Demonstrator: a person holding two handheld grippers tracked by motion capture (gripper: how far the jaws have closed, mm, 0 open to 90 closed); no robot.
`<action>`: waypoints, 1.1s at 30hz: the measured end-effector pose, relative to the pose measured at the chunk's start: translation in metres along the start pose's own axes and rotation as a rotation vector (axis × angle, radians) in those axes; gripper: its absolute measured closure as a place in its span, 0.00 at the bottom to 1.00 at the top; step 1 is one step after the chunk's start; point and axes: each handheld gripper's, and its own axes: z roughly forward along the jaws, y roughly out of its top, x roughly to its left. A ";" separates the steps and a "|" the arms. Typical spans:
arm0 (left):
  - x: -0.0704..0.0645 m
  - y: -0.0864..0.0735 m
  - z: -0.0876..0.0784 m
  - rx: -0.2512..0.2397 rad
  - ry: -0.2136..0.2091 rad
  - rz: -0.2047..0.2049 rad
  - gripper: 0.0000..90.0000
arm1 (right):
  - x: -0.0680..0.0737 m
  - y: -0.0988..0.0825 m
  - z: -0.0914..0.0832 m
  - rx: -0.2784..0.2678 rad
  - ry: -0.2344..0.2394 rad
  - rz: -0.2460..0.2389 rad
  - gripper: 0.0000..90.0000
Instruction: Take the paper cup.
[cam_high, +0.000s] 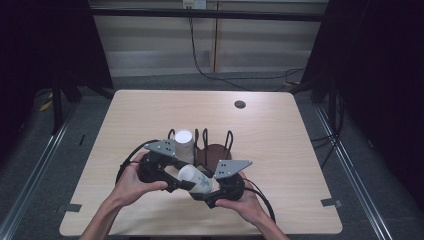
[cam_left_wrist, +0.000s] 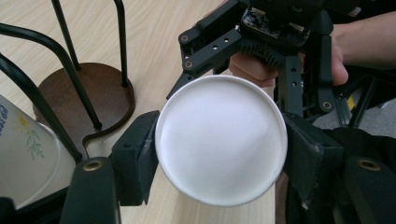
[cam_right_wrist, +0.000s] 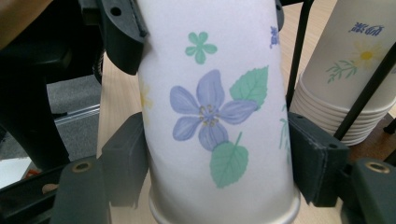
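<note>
Honestly, with both the left gripper and right gripper jaws pinching one paper cup above the table beside the rack, squeezing harder could crush it.

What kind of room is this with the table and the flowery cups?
Probably a lab or test room rigged for recording, not a kitchen. A lone wooden table stands on grey floor between dark curtains, cables trail down the back wall, and a person holds a paper cup with two hand-held grippers beside a cup rack.
</note>
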 end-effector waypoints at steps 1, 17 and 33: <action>0.000 0.000 0.000 -0.003 0.002 -0.006 0.36 | 0.000 0.000 0.000 0.003 -0.001 0.001 0.32; 0.003 -0.010 -0.016 0.029 0.043 -0.004 0.22 | -0.007 0.008 -0.003 0.086 -0.006 0.023 0.33; 0.006 -0.017 -0.012 0.055 0.045 0.021 0.22 | -0.020 0.019 -0.006 0.234 -0.006 0.024 0.34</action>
